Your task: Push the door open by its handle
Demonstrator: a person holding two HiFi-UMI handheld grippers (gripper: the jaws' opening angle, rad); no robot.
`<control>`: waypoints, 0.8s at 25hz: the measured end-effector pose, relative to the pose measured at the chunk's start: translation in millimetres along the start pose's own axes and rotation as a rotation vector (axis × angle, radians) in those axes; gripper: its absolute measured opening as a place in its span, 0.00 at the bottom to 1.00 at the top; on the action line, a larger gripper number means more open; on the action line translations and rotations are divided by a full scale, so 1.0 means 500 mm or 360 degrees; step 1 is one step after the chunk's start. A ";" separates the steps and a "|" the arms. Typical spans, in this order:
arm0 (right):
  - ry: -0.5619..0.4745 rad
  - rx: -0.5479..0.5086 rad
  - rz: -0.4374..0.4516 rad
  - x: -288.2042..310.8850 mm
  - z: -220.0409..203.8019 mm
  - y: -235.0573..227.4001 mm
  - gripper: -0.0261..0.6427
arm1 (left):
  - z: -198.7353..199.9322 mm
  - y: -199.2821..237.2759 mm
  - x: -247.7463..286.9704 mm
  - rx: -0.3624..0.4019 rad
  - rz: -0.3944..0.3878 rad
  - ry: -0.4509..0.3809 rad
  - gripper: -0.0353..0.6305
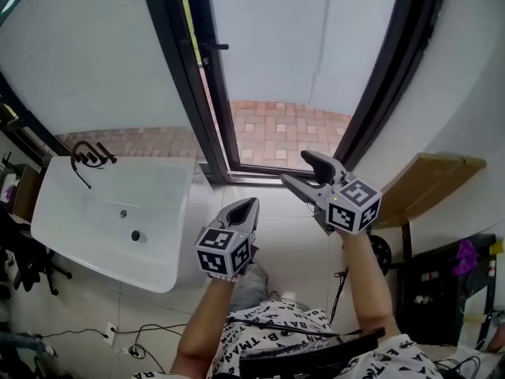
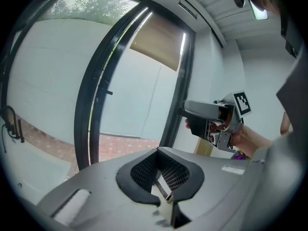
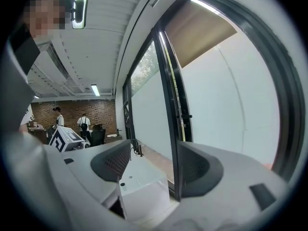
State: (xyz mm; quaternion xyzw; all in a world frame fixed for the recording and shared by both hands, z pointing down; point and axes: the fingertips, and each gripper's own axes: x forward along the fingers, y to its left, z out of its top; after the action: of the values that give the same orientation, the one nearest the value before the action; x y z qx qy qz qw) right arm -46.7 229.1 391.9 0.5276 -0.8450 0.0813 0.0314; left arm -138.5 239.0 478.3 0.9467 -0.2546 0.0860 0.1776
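The black-framed glass door [image 1: 211, 117] appears swung outward at the left of the doorway, seen nearly edge-on. Its small black handle [image 1: 215, 46] sticks out high on the leaf and also shows as the handle [image 2: 109, 92] and handle [image 3: 187, 115]. My right gripper [image 1: 304, 174] hovers over the threshold, well below the handle, open with nothing between its jaws; the doorway shows past the right gripper [image 3: 154, 170]. My left gripper [image 1: 245, 209] hangs lower and to the left, jaws together and empty. The left gripper [image 2: 163, 177] touches nothing.
A white basin [image 1: 110, 212] with a black faucet [image 1: 87, 158] stands left of the door. Brick paving [image 1: 276, 136] lies beyond the threshold. A wooden panel [image 1: 430, 180] leans at the right wall. Cables [image 1: 134, 346] lie on the tiled floor. Two people [image 3: 84, 121] stand far back.
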 end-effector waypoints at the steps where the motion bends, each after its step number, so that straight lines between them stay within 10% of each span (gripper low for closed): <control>1: -0.0005 -0.0002 -0.0003 0.013 0.008 -0.018 0.53 | 0.005 0.010 0.012 -0.0003 0.0007 -0.0003 0.03; 20: 0.0357 -0.0295 0.0271 0.436 0.120 -0.296 0.51 | 0.207 0.305 0.285 -0.0013 0.0125 -0.0082 0.03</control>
State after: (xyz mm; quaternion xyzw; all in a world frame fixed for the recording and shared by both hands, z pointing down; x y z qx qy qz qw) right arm -8.4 -38.1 378.7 0.4367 -0.8817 0.0637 0.1670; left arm -87.3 12.4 463.3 0.9372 -0.2963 0.0674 0.1714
